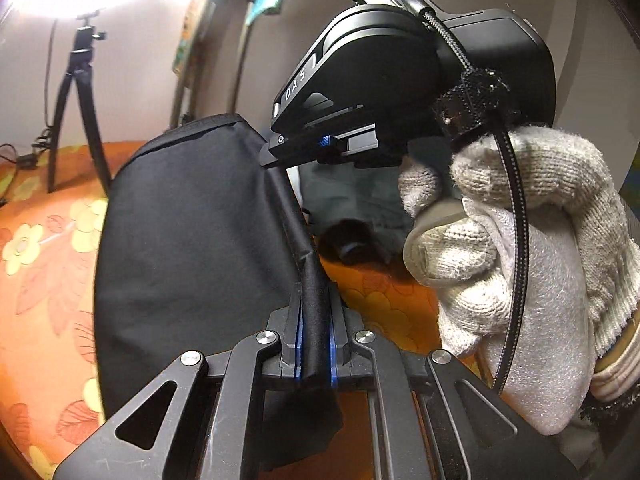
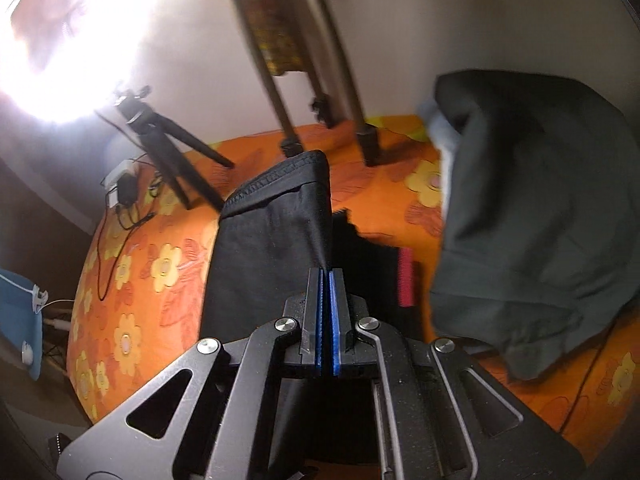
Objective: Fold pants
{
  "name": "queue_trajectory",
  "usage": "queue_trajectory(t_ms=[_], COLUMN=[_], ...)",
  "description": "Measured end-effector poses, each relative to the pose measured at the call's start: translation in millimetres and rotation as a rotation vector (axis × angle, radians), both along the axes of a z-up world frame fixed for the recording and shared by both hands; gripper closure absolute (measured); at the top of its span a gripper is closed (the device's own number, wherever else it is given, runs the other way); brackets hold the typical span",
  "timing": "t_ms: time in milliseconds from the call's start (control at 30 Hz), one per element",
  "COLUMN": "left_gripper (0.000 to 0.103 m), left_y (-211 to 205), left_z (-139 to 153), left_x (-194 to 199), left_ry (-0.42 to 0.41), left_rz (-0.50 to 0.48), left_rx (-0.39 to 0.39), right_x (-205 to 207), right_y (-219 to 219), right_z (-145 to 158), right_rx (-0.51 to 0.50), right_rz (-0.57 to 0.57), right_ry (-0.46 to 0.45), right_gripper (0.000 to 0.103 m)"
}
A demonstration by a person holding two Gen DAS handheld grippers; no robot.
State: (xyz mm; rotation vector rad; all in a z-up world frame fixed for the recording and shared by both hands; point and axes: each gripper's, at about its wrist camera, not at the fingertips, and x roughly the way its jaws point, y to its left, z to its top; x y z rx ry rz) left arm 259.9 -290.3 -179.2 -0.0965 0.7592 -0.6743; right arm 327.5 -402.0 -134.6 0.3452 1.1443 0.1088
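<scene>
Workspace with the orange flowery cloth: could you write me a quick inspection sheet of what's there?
Surface: orange floral cover, soft and rumpled.
Job's things: black pants, lifted, pinched at two spots.
Clutter: dark green garment heaped at right; pink-edged item beside it.
Grippers: left claw shut on the pants; right claw shut on the pants; gloved hand holds it.
Cables: charger and wires by the tripod.
Surroundings: plain wall, bright lamp glare.

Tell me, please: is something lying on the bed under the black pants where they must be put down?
Partly. Both grippers, left and right, are shut on the black pants. Below lies a dark item with a pink strip, and a grey-green garment is heaped beside it on the orange sheet.
</scene>
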Motion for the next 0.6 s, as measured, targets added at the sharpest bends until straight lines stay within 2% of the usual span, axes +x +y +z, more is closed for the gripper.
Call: queue_trajectory(t_ms=[500,600], left_gripper=[0.096,0.096], left_y=[-38.8,-40.4], left_z=[-26.6,-25.7], left_x=[19.3,10.2], left_ry=[0.037,0.036], left_rz=[-0.041,-0.046], left_rx=[0.052,0.057], right_x=[-11.4,-12.7], right_y=[-38.1,-40.6], right_z=[-44.9,-49.5], right_rx=[-0.007,0.007], right_rz=[-0.043,-0.044], right_ry=[0.058,0.061], right_gripper=[0.100,0.100])
